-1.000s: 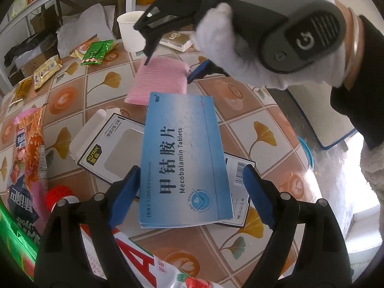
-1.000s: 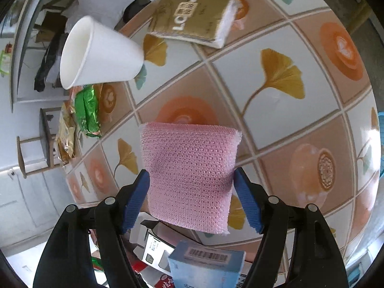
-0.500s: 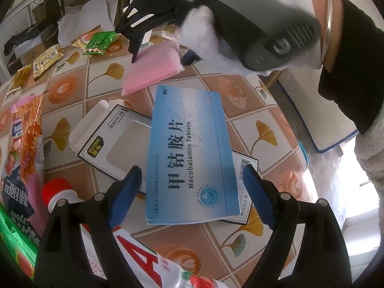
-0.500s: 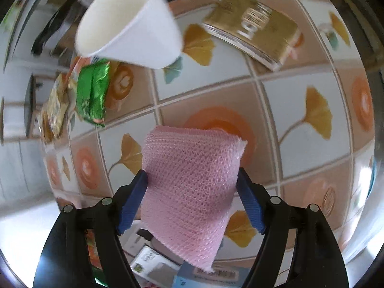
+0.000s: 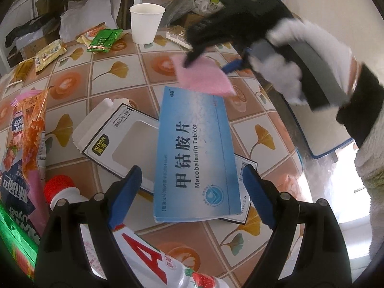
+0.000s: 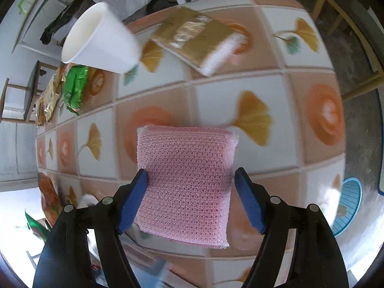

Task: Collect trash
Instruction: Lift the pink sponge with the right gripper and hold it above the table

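A blue tablet box [image 5: 196, 148] lies flat on the tiled table [image 5: 112, 76], resting partly on a white carton [image 5: 115, 141]. My left gripper [image 5: 192, 182] hovers over the box's near end, open, with a gap at each pad. My right gripper [image 6: 190, 182] is shut on a pink mesh foam pad [image 6: 184, 163], which it holds clear of the table. In the left wrist view the right gripper [image 5: 208, 64], held by a white-gloved hand [image 5: 288, 67], carries the pink pad [image 5: 204, 79] just beyond the blue box's far end.
A white paper cup [image 5: 147, 22], a gold packet [image 6: 196, 38] and green wrappers [image 5: 104, 39] sit at the far side. An orange snack bag [image 5: 26, 129] and a red-capped bottle [image 5: 60, 187] lie left. A blue basket [image 6: 348, 206] stands off the table's right edge.
The right gripper has rolled and swung to the right with the pink pad in it, uncovering the paper cup in the left wrist view. The left gripper has stayed over the blue box.
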The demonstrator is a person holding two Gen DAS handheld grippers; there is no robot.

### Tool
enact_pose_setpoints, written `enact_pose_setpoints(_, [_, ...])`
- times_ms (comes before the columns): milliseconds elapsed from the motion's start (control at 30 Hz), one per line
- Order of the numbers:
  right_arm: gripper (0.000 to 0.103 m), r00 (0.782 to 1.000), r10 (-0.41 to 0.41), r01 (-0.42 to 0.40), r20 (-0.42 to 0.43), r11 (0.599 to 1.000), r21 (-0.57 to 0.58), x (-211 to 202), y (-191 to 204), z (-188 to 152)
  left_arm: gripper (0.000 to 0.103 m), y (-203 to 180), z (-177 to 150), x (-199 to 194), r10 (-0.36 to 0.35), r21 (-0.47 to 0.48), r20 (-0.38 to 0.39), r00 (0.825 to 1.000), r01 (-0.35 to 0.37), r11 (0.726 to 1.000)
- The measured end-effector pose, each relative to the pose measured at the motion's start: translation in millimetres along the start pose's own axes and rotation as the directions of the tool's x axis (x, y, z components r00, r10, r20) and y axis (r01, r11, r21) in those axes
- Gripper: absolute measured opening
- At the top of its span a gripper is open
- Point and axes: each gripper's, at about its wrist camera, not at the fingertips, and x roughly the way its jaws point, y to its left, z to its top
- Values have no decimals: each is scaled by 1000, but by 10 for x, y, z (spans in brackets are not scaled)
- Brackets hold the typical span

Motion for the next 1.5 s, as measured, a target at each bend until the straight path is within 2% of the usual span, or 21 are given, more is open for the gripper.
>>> enact_pose_setpoints(167, [70, 1000, 26, -26, 14, 1000, 4, -82, -378, -246, 82, -30, 3, -22, -9, -1, 5, 1000, 9, 1000])
enact_pose_setpoints(333, [70, 997, 68, -68, 38, 998, -11, -193, -729, -653, 82, -37, 33, -47, -27, -8, 14, 1000, 27, 1000])
enact_pose_setpoints(533, [69, 995, 68, -66, 69, 997, -33, -318, -992, -1098, 82, -30, 57, -74, -33, -25, 23, 999, 34, 999])
enact_pose_setpoints(900, [69, 991, 80, -73, 108, 995, -71, -461, -1150, -1754, 82, -26, 51, -139, -50, -39, 40, 998, 52, 998])
enact_pose_setpoints(1067, [70, 986, 72, -62, 147, 995, -73, -481, -1124, -1887, 82, -51, 32, -132, -60, -42, 36, 998, 62, 997])
enact_pose_setpoints(1267, [70, 965, 82, -75, 249, 997, -35, -601, -1216, -1971, 82, -28, 20, -208, -71, -45, 63, 995, 74, 996])
enact_pose_setpoints(1367, [70, 943, 114, -111, 312, 993, -27, -705, -1235, -2018, 82, 58, 30, -269, -103, -68, 78, 992, 108, 992])
enact_pose_setpoints(1500, [75, 912, 118, -137, 392, 990, 20, -836, -1280, -2099, 82, 193, 48, -341, -148, -112, 91, 985, 157, 981])
